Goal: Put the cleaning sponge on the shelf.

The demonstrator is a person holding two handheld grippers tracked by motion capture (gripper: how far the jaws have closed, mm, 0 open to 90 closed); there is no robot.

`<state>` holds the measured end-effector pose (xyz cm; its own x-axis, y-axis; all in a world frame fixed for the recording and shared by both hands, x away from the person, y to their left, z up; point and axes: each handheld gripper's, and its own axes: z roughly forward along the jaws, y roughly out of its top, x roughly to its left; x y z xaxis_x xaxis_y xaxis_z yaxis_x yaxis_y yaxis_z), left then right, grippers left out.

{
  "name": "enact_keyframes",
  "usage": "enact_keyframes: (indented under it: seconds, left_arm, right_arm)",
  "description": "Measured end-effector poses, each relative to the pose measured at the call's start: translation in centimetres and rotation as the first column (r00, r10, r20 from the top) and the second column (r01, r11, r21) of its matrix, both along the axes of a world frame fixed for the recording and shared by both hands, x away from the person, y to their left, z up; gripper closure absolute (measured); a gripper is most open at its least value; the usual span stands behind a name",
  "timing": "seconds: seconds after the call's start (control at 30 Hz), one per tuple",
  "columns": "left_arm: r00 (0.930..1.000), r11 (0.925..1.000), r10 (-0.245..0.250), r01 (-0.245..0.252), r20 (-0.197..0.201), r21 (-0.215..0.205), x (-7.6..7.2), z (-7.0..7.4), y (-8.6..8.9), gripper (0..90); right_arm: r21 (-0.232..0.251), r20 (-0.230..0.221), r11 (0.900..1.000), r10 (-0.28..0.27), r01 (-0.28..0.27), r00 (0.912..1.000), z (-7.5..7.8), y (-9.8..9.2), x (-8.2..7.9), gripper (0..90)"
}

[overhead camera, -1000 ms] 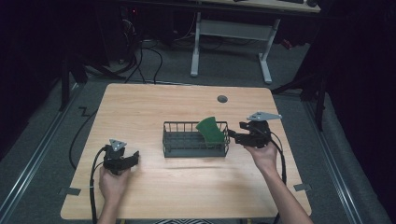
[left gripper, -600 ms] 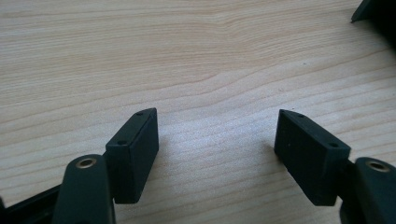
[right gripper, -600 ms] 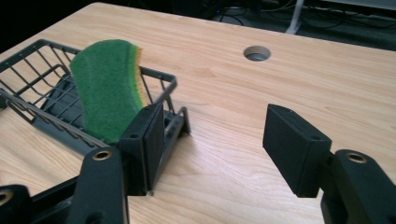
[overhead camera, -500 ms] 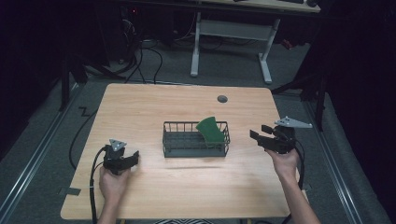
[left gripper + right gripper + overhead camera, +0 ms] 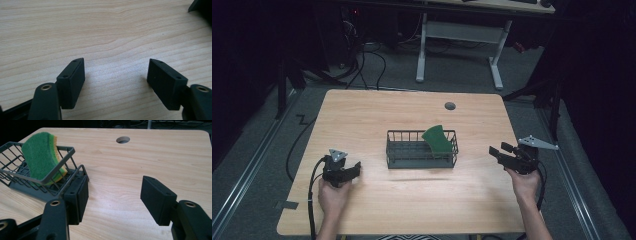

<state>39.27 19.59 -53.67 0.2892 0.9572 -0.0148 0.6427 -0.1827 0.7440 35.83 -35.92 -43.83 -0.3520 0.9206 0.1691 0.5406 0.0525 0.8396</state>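
At lower left, the left tool point(image 5: 354, 169) is resting on the bench point(image 5: 377, 110), jaws wide, gripping nothing. At centre, the sponge point(image 5: 438, 140) is leaning in the rack point(image 5: 404, 152). At right, the right tool point(image 5: 495, 151) is hovering open, empty.

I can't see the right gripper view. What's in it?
A green sponge leans in a dark wire basket at the left of a wooden table. The right gripper points along the table with its black jaws open and nothing between them.
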Motion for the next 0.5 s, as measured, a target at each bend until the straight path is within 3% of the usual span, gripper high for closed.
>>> enact_keyframes:
  seconds: [0.5]
  left_arm:
    - [1.0000, 1.0000, 0.000, 0.000, 0.000, 0.000, 0.0, 0.0, 0.0, 30.8]
  right_arm:
    - [0.012, -0.033, 1.000, -0.018, 0.018, 0.9993, -2.8, -0.7, -1.5, 40.0]
